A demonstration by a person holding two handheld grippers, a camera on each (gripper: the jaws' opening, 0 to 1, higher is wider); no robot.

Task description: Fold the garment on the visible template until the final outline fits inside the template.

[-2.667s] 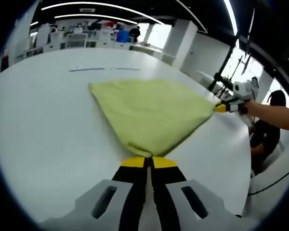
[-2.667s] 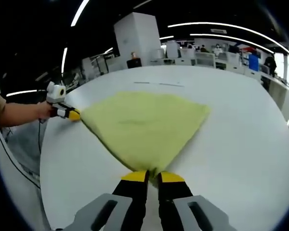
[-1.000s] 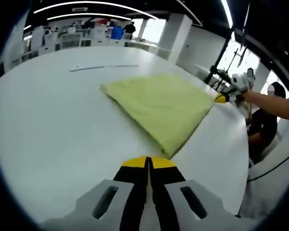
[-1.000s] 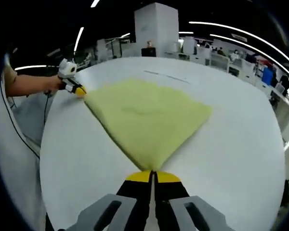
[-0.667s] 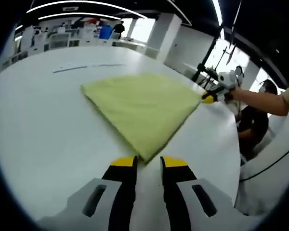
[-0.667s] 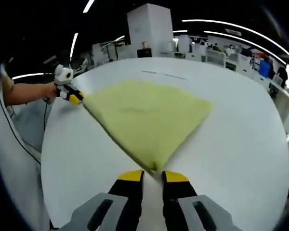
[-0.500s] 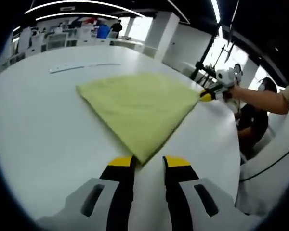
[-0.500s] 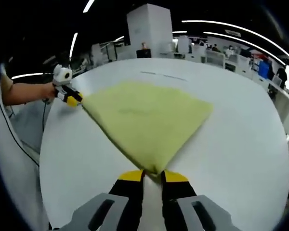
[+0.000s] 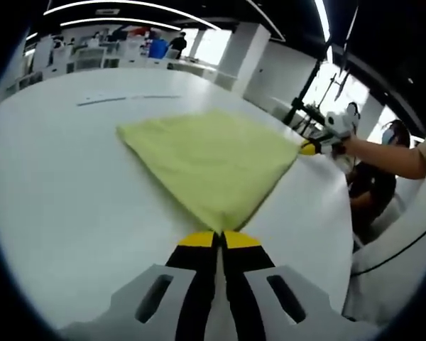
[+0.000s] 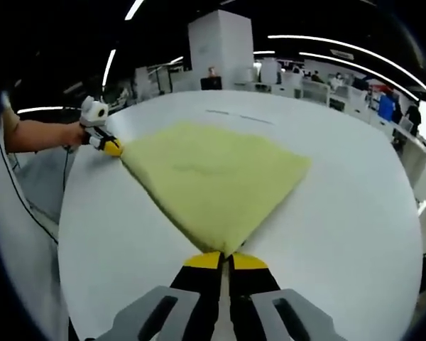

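Since each gripper pinches one near corner, the fold should go evenly:
Left gripper view: the left gripper has its jaws closed on the near corner of the yellow-green garment, which lies flat on the white counter; the other gripper nips the far-right corner
Right gripper view: the right gripper is clamped on its own corner of the garment; the left gripper sits at the far-left corner
Advice: lift both corners level, carry them over together, and keep the cloth taut
Template: thin marks beyond the garment; their outline I cannot tell

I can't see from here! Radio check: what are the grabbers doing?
Left gripper and right gripper: jaws shut on yellow-green garment corners. Garment flat on white table. Nothing in the way.
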